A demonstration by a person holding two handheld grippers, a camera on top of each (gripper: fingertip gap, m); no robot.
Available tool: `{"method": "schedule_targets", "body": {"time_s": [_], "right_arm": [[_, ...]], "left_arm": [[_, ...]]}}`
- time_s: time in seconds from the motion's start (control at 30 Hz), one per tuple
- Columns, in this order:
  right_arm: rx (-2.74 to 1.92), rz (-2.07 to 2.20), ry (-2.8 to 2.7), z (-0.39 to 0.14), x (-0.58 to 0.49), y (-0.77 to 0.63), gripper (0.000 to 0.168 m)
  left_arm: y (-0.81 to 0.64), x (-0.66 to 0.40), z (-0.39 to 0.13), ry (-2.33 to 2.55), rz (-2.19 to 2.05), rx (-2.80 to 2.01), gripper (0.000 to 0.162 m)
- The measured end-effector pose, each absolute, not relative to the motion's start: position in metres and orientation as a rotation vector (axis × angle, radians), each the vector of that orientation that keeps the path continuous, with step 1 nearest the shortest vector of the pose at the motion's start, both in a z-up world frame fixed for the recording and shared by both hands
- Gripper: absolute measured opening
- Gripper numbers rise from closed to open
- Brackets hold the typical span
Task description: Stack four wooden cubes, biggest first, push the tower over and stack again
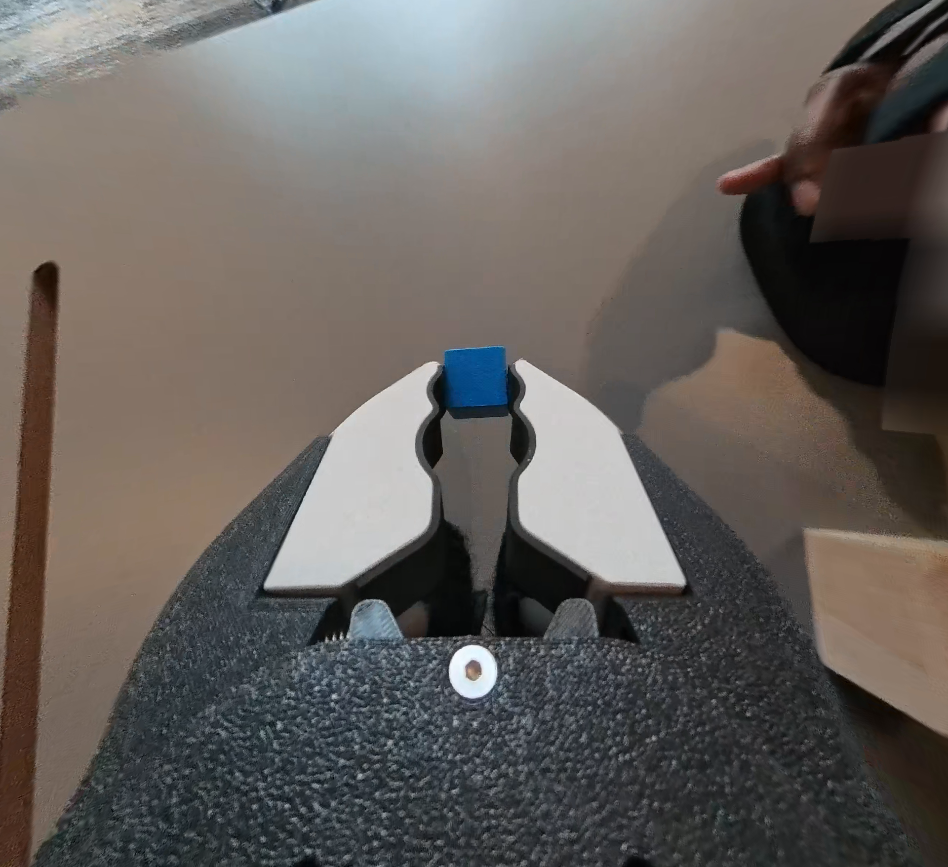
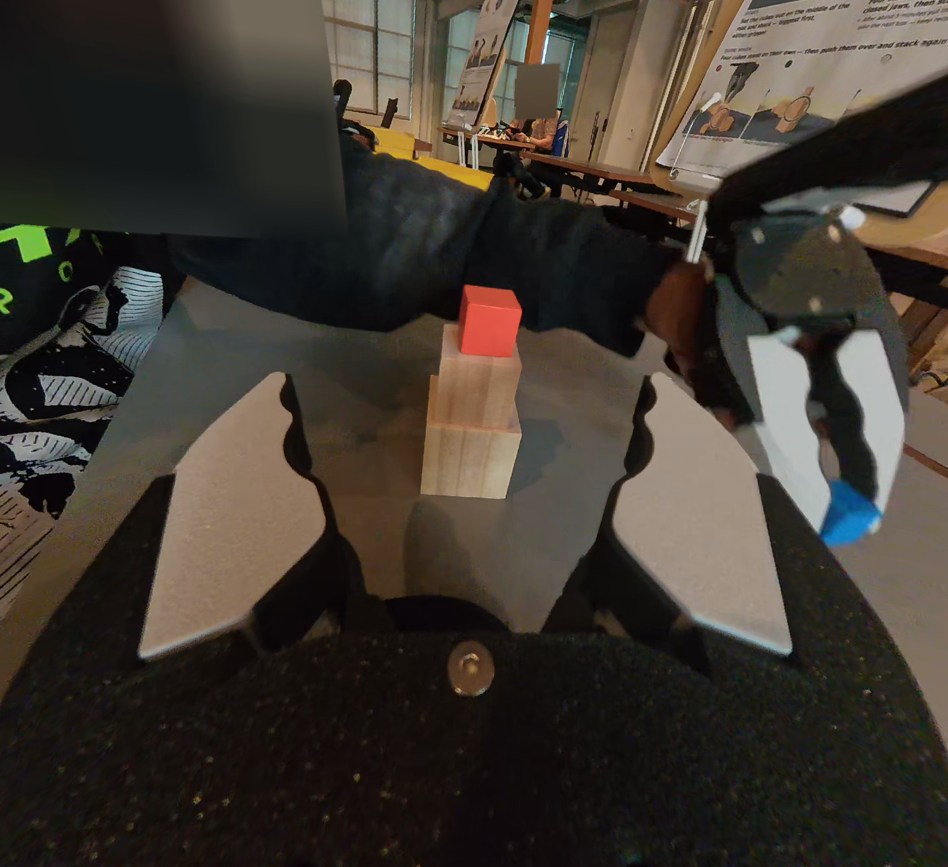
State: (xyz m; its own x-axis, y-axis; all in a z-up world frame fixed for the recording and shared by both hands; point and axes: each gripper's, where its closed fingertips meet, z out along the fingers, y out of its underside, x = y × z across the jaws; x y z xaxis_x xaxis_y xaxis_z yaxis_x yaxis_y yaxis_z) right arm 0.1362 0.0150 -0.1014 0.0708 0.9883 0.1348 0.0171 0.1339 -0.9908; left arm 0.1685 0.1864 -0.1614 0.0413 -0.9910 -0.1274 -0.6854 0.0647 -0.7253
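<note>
Three cubes stand stacked on the desk [image 2: 256,380], red cube [image 2: 488,321] topmost. Left claw [image 1: 474,383] clamps the blue cube [image 1: 474,388]; right claw [image 2: 464,411] gapes empty. Risk: off-centre placement topples the tower.

Bare mat [image 2: 267,355] is lying open between the spread right gripper [image 2: 464,411] and the three-cube tower [image 2: 474,401]. A dark sleeve [image 2: 436,247] is crossing behind the tower, and the left gripper [image 2: 846,519] is crowding its right side.
</note>
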Motion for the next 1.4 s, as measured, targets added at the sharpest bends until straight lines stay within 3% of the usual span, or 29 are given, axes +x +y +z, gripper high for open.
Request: {"method": "schedule_targets", "body": {"time_s": [0.33,0.6,1.4], "right_arm": [[-1.167,1.046,-1.226,-0.103,0.135,0.016,0.121],[-1.18,1.06,-1.198,-0.101,0.136,0.02,0.121],[-1.179,1.049,-1.198,-0.101,0.136,0.02,0.12]], "left_arm": [[0.126,0.085,-0.068,1.521,-0.627,-1.707,0.022],[0.061,0.063,-0.034,1.514,-0.644,-1.679,0.022],[0.026,0.093,-0.092,1.725,-0.654,-1.765,0.022]]}}
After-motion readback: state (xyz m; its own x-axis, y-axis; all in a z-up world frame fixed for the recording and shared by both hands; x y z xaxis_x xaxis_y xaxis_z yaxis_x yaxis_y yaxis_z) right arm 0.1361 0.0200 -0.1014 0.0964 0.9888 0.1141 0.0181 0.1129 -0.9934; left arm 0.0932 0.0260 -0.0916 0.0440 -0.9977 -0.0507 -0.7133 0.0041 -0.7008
